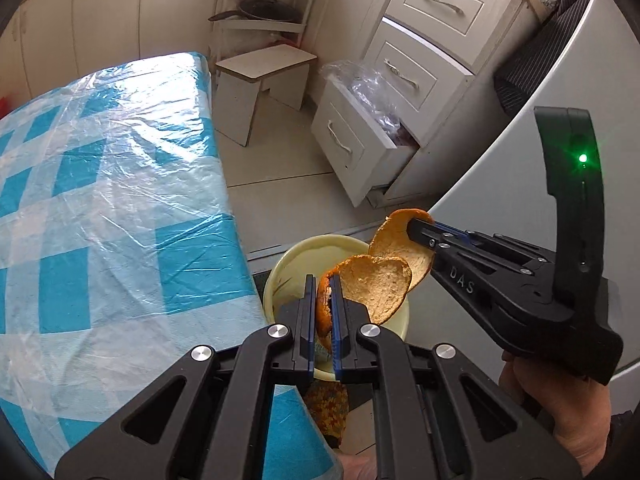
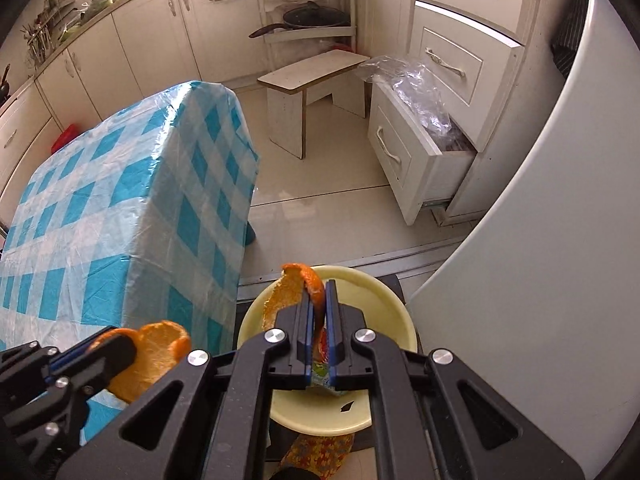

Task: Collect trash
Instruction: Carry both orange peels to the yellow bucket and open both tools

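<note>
With each claw clamped on an orange peel — left claw [image 1: 322, 296], right claw [image 2: 319, 312] — poised above yellow bin [image 2: 376, 304] at lower centre; dropping remains; tabletop [image 1: 100, 200] bare.

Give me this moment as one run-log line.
left gripper: shut on orange peel | right gripper: shut on second peel | both above yellow bin | peels not yet dropped

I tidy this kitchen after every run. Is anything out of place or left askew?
Yes: the bottom drawer of the white cabinet stands pulled out, crinkled clear plastic bulging above its rim. Nothing looks spilled.
</note>
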